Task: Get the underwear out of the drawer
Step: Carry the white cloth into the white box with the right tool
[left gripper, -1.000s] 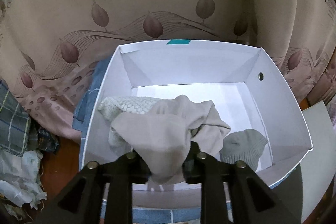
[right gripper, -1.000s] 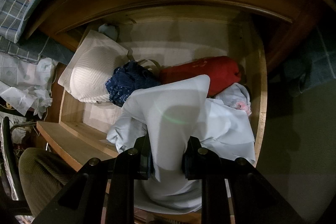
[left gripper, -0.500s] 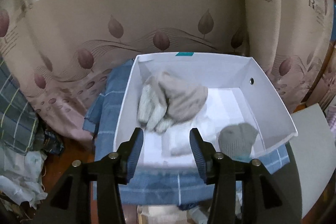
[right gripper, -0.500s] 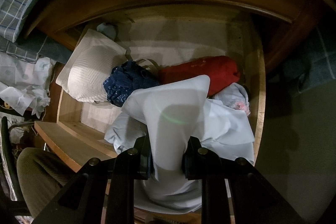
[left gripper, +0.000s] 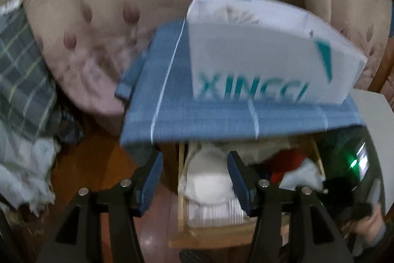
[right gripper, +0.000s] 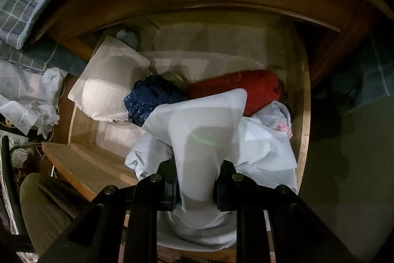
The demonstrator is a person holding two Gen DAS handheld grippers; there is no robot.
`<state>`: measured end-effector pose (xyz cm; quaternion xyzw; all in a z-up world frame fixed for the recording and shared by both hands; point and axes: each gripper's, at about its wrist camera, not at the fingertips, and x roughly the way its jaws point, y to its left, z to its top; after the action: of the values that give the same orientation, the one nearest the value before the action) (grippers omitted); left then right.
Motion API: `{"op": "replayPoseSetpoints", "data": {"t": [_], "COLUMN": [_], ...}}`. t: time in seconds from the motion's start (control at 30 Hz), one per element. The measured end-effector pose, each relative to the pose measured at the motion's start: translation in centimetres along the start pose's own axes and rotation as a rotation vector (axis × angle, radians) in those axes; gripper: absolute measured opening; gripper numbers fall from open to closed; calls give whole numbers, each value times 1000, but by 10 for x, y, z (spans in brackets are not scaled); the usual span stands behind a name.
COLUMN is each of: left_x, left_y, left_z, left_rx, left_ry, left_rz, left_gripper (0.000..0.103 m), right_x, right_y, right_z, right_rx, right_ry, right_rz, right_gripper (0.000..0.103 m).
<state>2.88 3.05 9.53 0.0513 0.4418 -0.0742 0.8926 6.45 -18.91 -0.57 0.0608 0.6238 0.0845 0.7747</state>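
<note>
Directly below and ahead of the left claw (left gripper: 194, 179), whose jaws have just been opening and stand wide and empty, lies the open pale wooden drawer (left gripper: 181, 191) with a ribbed white folded garment (left gripper: 209, 186). Nearer the pile, the right claw (right gripper: 197, 186) pinches a smooth, thin pale-blue underwear piece (right gripper: 202, 130) hanging over the soft red roll (right gripper: 248, 88) and the speckled navy bundle (right gripper: 150, 97).
</note>
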Motion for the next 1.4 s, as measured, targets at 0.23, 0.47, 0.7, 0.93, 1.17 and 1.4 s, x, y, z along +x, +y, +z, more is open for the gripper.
{"op": "replayPoseSetpoints", "data": {"t": [0.23,0.47,0.7,0.93,1.17,1.4], "left_x": [32,41,52,56,56,57], "left_y": [15,23,21,20,23,25], "left_z": [-53,-75,-80,-81,-82,-82], "left_rx": [-129,-153,-157,-150,-164,-179], "left_ry": [93,75,91,95,94,94], "left_rz": [-48,-23,14,15,7,1], "left_gripper": [56,56,56,56,56,56], "right_x": [-17,-34,-63,-103,-160,-235], "right_y": [4,12,21,40,63,81], "right_z": [0,2,4,2,7,29], "right_rx": [-17,-49,-61,-110,-143,-173], "right_ry": [-78,-120,-136,-162,-218,-327], "right_rz": [6,7,37,52,82,114], "right_gripper": [19,19,19,19,19,19]}}
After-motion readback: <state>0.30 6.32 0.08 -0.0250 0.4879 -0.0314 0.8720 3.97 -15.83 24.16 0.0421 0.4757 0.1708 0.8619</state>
